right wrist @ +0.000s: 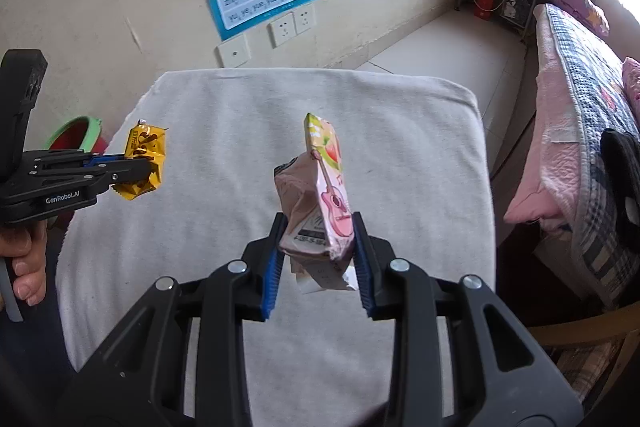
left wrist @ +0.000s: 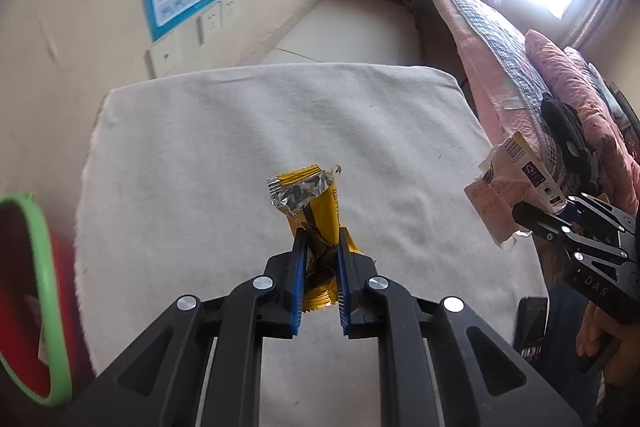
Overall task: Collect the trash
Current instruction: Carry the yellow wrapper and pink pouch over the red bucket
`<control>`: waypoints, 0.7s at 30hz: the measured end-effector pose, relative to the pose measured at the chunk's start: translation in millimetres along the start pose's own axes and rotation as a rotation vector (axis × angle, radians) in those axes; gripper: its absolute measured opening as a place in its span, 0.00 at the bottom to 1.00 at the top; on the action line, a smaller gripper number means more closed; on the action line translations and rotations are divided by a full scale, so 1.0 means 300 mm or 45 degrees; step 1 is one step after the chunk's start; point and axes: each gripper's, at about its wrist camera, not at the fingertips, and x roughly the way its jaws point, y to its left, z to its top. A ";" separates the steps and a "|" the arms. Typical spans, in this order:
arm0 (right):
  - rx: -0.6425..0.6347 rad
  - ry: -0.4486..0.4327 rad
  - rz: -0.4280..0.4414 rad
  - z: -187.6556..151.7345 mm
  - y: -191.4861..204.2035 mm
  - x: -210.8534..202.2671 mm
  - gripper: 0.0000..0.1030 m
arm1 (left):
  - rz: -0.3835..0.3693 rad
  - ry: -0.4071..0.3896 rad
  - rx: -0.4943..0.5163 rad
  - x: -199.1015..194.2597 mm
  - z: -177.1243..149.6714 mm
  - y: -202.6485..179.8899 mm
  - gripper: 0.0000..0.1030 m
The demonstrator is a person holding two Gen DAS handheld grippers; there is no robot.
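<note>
My left gripper [left wrist: 320, 247] is shut on a crumpled yellow foil snack wrapper [left wrist: 310, 203], lifted above the white cloth-covered table [left wrist: 200, 155]. The same wrapper [right wrist: 145, 163] and left gripper [right wrist: 146, 167] show at the left of the right wrist view. My right gripper [right wrist: 318, 231] is shut on a squashed pink drink carton [right wrist: 320, 199] with a guitar picture, also held above the table [right wrist: 400, 167]. In the left wrist view that carton [left wrist: 508, 195] hangs at the right edge in the right gripper [left wrist: 520, 215].
A red bin with a green rim [left wrist: 40, 299] stands to the left of the table, also seen as the bin [right wrist: 76, 137]. A bed with pink bedding [right wrist: 580, 147] lies to the right. Posters and wall sockets [right wrist: 292, 23] are behind. A hand [right wrist: 24, 259] holds the left gripper.
</note>
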 end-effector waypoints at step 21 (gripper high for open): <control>-0.078 -0.063 0.036 -0.011 0.320 -0.048 0.30 | 0.089 -0.105 -0.103 -0.230 -0.199 0.208 0.11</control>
